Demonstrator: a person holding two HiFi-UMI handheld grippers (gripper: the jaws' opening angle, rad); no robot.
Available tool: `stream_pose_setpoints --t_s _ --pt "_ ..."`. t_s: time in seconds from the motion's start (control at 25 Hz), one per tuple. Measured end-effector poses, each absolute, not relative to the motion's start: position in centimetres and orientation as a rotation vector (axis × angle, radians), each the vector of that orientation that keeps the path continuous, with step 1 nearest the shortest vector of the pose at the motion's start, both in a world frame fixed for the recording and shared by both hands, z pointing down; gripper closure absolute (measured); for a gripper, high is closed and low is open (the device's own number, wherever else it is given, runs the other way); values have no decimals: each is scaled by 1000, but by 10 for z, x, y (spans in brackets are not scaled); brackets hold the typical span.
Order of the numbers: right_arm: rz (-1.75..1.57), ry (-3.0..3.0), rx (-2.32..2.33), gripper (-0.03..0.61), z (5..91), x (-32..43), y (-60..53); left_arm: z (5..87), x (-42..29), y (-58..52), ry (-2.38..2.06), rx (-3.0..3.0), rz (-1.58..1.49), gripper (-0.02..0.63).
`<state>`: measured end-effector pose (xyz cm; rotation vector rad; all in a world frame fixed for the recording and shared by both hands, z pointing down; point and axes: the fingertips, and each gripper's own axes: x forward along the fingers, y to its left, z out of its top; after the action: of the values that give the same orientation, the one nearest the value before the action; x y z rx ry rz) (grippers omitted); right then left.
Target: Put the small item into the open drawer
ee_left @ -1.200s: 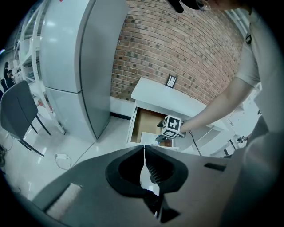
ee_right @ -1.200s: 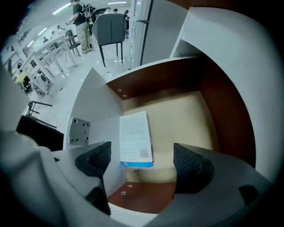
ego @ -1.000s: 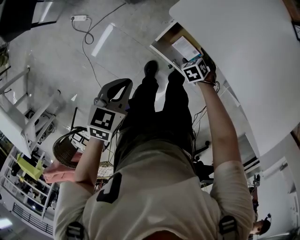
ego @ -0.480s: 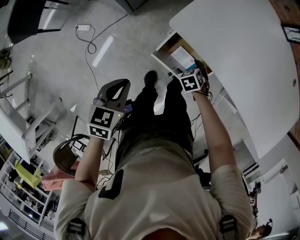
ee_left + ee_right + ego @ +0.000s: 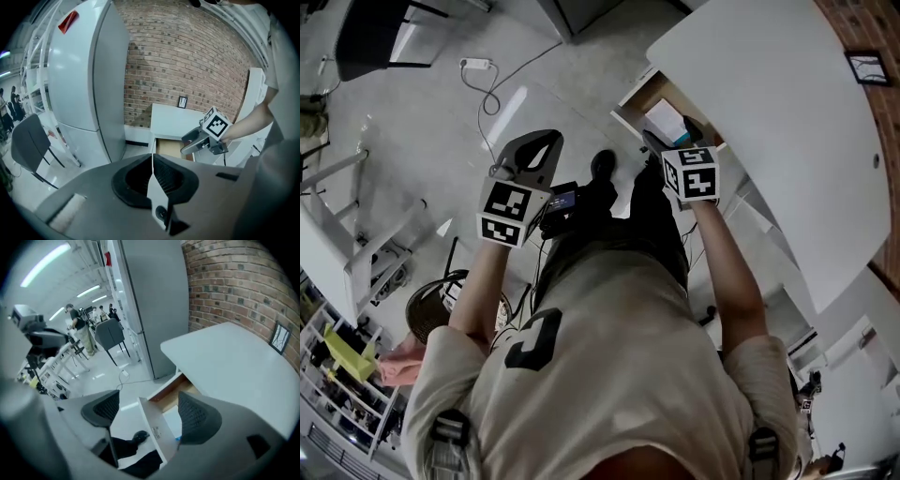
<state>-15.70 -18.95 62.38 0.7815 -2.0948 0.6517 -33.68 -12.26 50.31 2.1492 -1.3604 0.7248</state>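
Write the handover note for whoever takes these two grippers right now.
Left gripper: jaws together, away from the drawer. Only a thin white sliver shows at the seam, and I cannot tell whether that is the small item.
Right gripper: jaws apart, gripping nothing, pointed at the drawer.
Drawer: open under the white table, with paper inside.
Done: the drawer is open.
Left: confirm where the small item is, then put it in the drawer.
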Motion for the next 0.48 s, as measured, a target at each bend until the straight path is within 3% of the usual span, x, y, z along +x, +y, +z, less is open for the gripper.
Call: stream_pose_setpoints --t_s 0.48 --pt "768 -2445 683 196 478 -239 -130 466 -354 -122 -1377 2305 699 603"
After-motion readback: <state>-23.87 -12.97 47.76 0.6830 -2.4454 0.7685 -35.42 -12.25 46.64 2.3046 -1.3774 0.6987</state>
